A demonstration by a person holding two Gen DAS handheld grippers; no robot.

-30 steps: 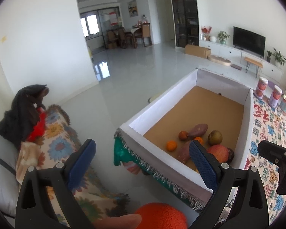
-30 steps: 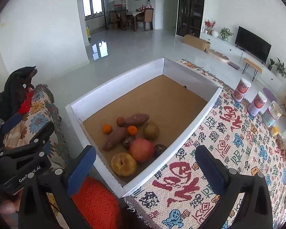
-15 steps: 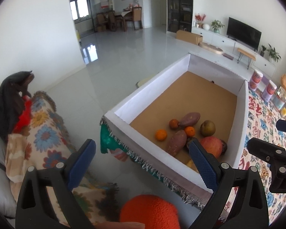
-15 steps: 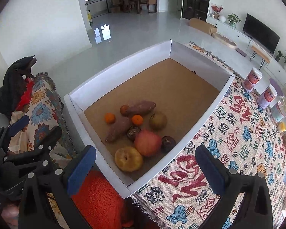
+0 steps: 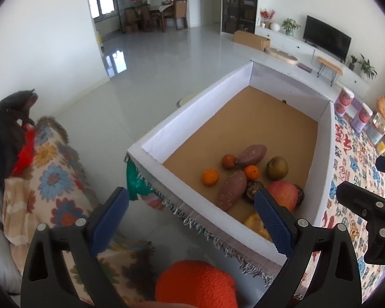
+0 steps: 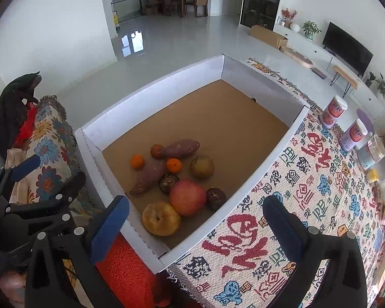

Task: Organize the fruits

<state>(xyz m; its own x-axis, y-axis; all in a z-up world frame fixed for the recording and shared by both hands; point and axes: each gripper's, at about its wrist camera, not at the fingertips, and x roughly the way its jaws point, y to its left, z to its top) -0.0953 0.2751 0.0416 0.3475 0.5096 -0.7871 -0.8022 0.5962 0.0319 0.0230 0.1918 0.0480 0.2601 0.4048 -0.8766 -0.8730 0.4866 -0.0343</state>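
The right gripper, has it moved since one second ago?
Yes. The right gripper has come closer over the white box: the box and the red apple now look larger and sit higher between its open fingers.

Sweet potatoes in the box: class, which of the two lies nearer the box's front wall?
The lighter, brownish sweet potato, pointing toward the front-left corner. The purple sweet potato lies farther back, beside a small reddish fruit.

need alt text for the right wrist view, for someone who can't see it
A white box with a brown floor holds a cluster of fruit near its close corner: a red apple, a yellow pear, small oranges and two sweet potatoes. The open right gripper hovers above it, empty, with a patterned cloth to the right.
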